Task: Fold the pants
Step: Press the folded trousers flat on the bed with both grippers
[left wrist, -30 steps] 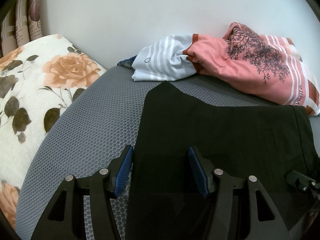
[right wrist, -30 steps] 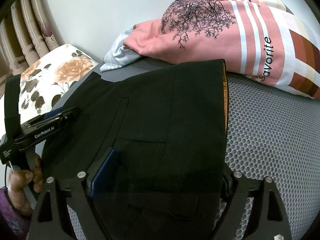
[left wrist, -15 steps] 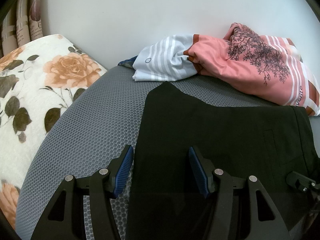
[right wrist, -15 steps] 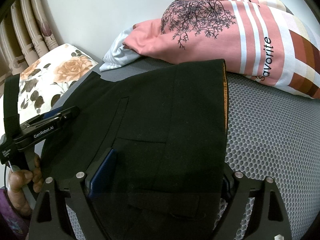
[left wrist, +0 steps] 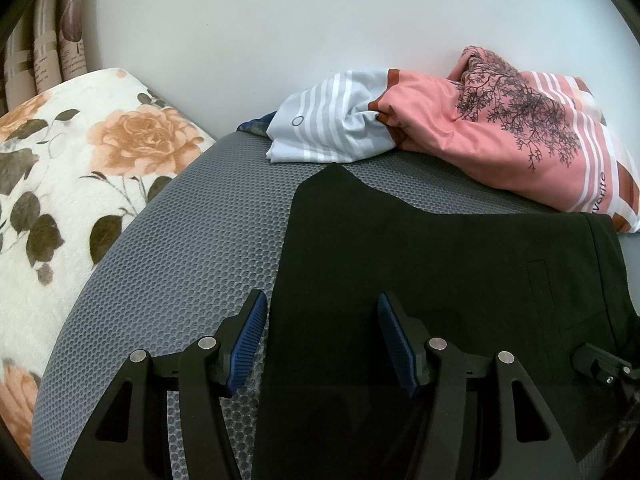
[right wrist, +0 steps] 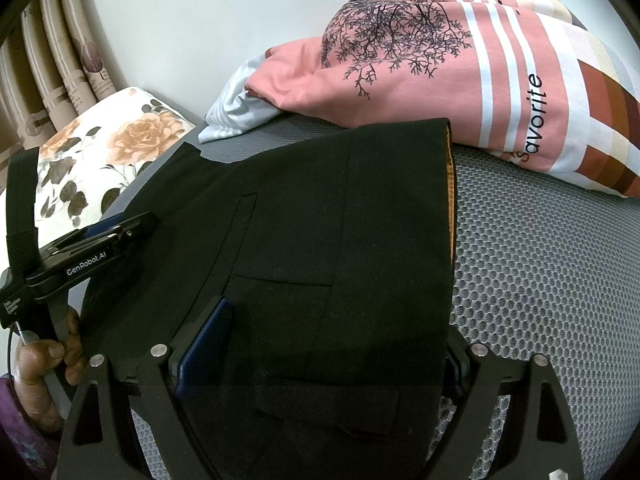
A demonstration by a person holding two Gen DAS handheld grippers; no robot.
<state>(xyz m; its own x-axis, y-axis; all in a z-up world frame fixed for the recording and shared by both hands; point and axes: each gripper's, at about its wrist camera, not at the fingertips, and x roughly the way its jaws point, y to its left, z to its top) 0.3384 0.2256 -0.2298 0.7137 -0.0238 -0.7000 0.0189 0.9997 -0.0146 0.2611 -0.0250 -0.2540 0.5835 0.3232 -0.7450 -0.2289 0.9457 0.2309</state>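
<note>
Black pants [left wrist: 420, 272] lie folded flat on a grey mesh bed surface [left wrist: 192, 248], and also show in the right wrist view [right wrist: 320, 240]. My left gripper [left wrist: 320, 332] is open over the near left edge of the pants, one blue pad on the mesh and one over the cloth. My right gripper [right wrist: 320, 344] is open and straddles the waist end; the cloth covers its right finger. The left gripper also shows at the left of the right wrist view [right wrist: 100, 240], held by a hand.
A pink printed pillow [left wrist: 520, 140] and a striped white cloth [left wrist: 328, 128] lie at the back against the wall. A floral pillow [left wrist: 72, 184] sits at the left, with curtains [right wrist: 48, 60] behind it. Grey mesh [right wrist: 552, 280] lies to the right of the pants.
Almost nothing: both grippers have stayed open over the pants, drawing back very slightly. The pants have not moved.
</note>
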